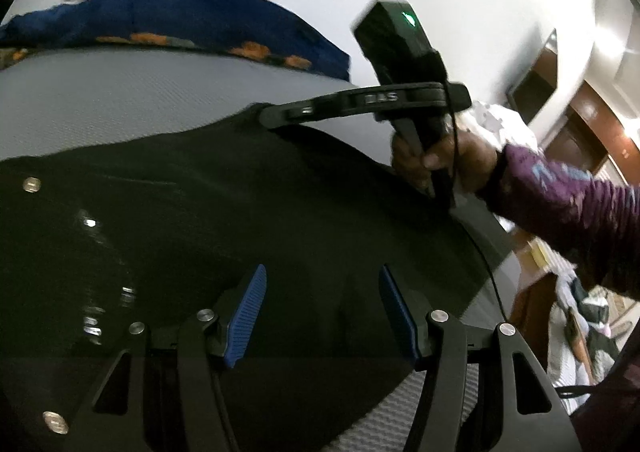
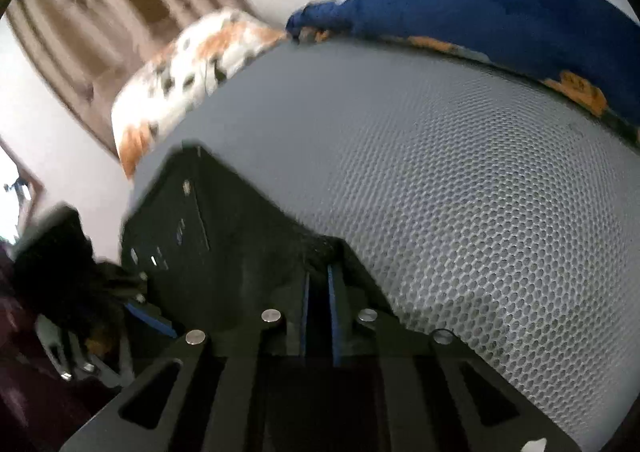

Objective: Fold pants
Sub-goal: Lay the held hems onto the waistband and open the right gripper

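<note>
Pinching the black pants' (image 2: 240, 236) edge: my right gripper (image 2: 318, 284) has its 2 blue pads together on it. Left gripper (image 1: 322, 308) hovers over them, jaws apart, empty. Pants lie on grey mesh mattress (image 2: 460, 179); soft, limp, so I'd grip seams.

Right gripper (image 2: 318, 284) (nearly closed) on black pants' (image 2: 240, 228) edge

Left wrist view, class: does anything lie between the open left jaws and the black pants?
Nothing visible does. The left gripper hangs open directly over the black pants, with only bare dark cloth between its blue pads.
</note>
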